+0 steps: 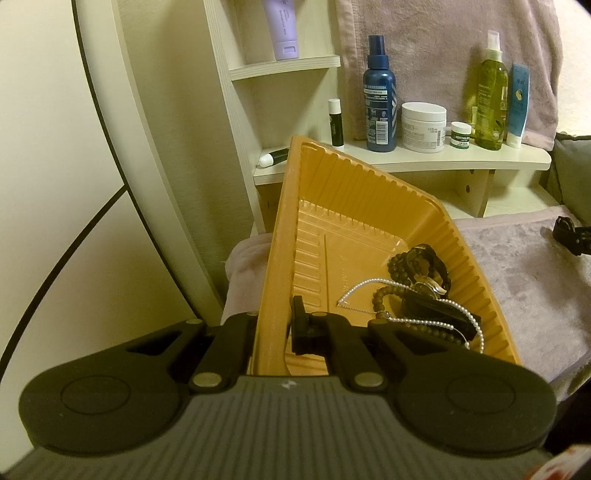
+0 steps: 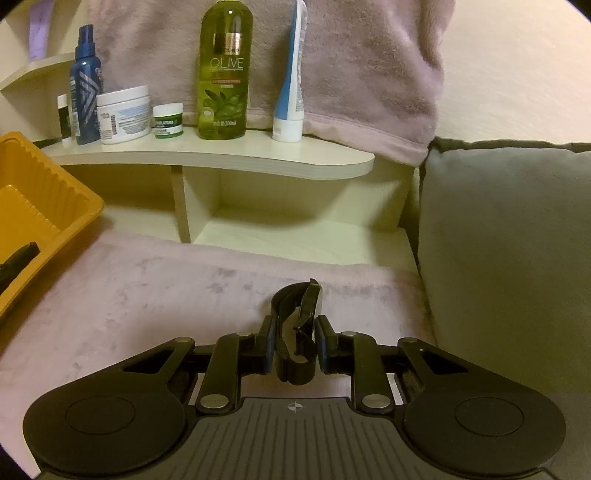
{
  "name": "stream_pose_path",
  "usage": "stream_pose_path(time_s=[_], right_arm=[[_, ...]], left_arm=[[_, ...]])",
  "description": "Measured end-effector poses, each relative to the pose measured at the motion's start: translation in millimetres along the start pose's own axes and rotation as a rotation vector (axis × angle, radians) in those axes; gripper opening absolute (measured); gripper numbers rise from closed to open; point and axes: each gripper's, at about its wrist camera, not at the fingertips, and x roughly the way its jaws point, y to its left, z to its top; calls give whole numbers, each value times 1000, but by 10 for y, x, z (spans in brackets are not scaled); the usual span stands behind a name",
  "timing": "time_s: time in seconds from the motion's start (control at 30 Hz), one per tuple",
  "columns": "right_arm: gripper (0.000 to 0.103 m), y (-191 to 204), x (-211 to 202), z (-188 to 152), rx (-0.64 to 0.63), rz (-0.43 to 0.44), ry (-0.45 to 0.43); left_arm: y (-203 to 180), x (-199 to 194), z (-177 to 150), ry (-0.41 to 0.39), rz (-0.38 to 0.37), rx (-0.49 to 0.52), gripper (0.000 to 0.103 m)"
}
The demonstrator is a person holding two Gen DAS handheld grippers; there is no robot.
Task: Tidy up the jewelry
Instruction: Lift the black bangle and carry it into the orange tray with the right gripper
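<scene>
A pink towel [image 2: 184, 288] covers the surface in front of a cream shelf [image 2: 258, 158], with a grey cushion [image 2: 509, 236] at the shelf's right end. A second pink towel [image 2: 369, 74] hangs behind the shelf.

An orange tray [image 1: 369, 206] sits tilted on the towel, left of the shelf. The left claw [image 1: 273, 332] is closed on the tray's near-left rim, one finger outside the wall and one inside. Jewelry [image 1: 417, 291] lies heaped in the tray's lower right corner: a white pearl strand, dark bead strings and a black-strapped watch, all tangled together.

On the shelf, from the left, stand a lip balm stick [image 1: 335, 122], a blue spray bottle [image 2: 85, 88] whose label is too small to read, a white jar [image 2: 123, 113], a small green-and-white jar [image 2: 168, 120], a green bottle [image 2: 224, 70] marked "OLIVE", and a blue-and-white tube [image 2: 291, 81] standing on its cap. A lilac tube [image 1: 281, 27] sits on a higher shelf, and another stick [image 1: 273, 158] lies flat below, beside the tray's far corner.

The right claw [image 2: 295, 347], jaws narrow, holds a black watch [image 2: 299, 317] by its strap over the towel, in front of the shelf and well right of the tray.
</scene>
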Motion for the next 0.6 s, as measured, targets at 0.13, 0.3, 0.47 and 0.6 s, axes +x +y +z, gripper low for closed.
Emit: stream_pose_path(time_s=[0.13, 0.3, 0.47, 0.6], right_arm=[[23, 22, -70, -2, -4, 5, -12], [23, 65, -168, 24, -5, 15, -31], [23, 126, -238, 58, -7, 32, -43], [23, 189, -293, 99, -10, 52, -51]], left_arm=[[-4, -6, -3, -2, 0, -2, 3], [-2, -9, -3, -3, -1, -1, 3], [-1, -13, 0, -4, -2, -1, 3], [-4, -18, 3, -5, -4, 1, 4]])
